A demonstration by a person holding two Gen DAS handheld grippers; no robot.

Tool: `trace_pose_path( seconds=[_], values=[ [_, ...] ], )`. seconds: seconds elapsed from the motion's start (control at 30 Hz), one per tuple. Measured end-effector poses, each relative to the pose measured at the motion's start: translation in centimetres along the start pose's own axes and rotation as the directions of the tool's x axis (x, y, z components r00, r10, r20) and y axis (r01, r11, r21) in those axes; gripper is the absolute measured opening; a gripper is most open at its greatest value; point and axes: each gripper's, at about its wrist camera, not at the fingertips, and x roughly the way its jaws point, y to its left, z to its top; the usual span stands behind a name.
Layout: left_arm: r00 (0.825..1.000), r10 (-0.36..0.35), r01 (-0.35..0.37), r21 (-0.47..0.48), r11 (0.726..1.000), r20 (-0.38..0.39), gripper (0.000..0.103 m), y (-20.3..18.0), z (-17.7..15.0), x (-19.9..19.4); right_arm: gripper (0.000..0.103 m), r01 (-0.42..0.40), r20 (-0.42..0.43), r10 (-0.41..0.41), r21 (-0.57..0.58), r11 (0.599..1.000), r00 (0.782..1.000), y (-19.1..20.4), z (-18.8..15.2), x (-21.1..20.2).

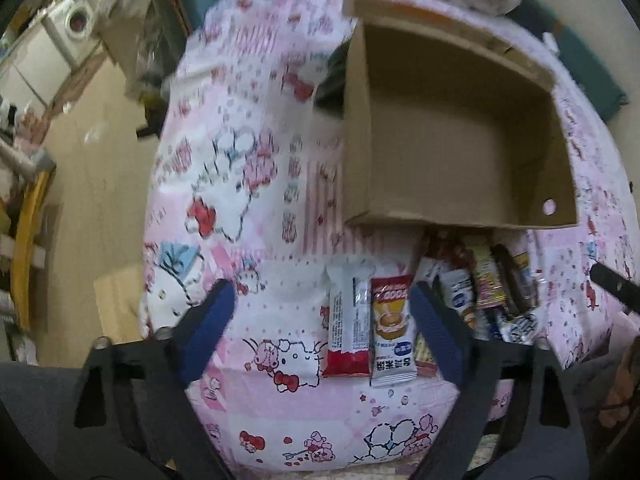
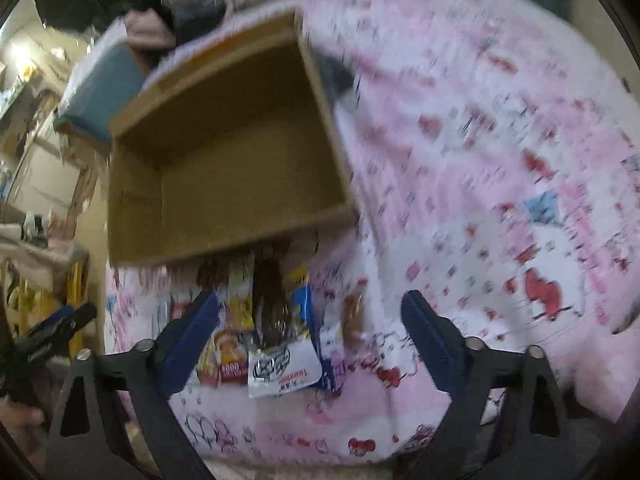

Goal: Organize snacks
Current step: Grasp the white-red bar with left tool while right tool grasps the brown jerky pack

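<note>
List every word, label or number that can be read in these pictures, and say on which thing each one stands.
"GOOD", upside down and uncertain: red top band of the beige sachet.
Silver-and-red packet: fine print, too small to read.
White packet: red and black print, too blurred to read.
Cardboard box: no text shows.

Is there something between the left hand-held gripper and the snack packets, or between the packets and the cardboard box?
Nothing visible. The left hand-held gripper hangs open over the packets, and the empty cardboard box stands open just beyond them on the pink cloth.
</note>
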Motion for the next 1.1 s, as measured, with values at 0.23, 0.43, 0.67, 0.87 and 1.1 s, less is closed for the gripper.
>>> trace_pose_path(
  seconds=[0.23, 0.43, 0.67, 0.87, 1.1],
  values=[
    [0.984, 0.006, -0.015, -0.049, 0.999, -0.177, 0.064, 0.5, -0.6, 5.7, 0.091, -0.014, -0.038, 0.014, -0.012, 1.000, 0.999, 1.0, -0.9, 1.6],
    [0.969, 0.004, -0.013, -0.034, 0.999, -0.248, 0.062, -0.6, -1.4, 8.7, 0.091, -0.010, -0.035, 0.010, -0.023, 1.000, 0.999, 1.2, -0.8, 2.1],
    [0.965, 0.077, -0.070, 0.038, 0.997, -0.252, 0.033, -2.0, -3.0, 11.0, 0.087, -0.031, -0.076, 0.028, -0.039, 0.999, 0.997, 1.3, -0.8, 2.9],
    [0.974, 0.040, -0.044, -0.010, 0.999, -0.223, 0.027, -1.7, -2.8, 8.8, 0.074, 0.029, -0.187, -0.062, -0.174, 0.984, 0.980, 3.4, -1.7, 5.7],
    [0.987, -0.035, 0.022, -0.087, 0.996, -0.154, 0.027, -0.8, -2.1, 5.4, 0.076, 0.105, -0.199, -0.200, -0.406, 0.908, 0.959, 7.7, -4.0, 8.3]
  ],
)
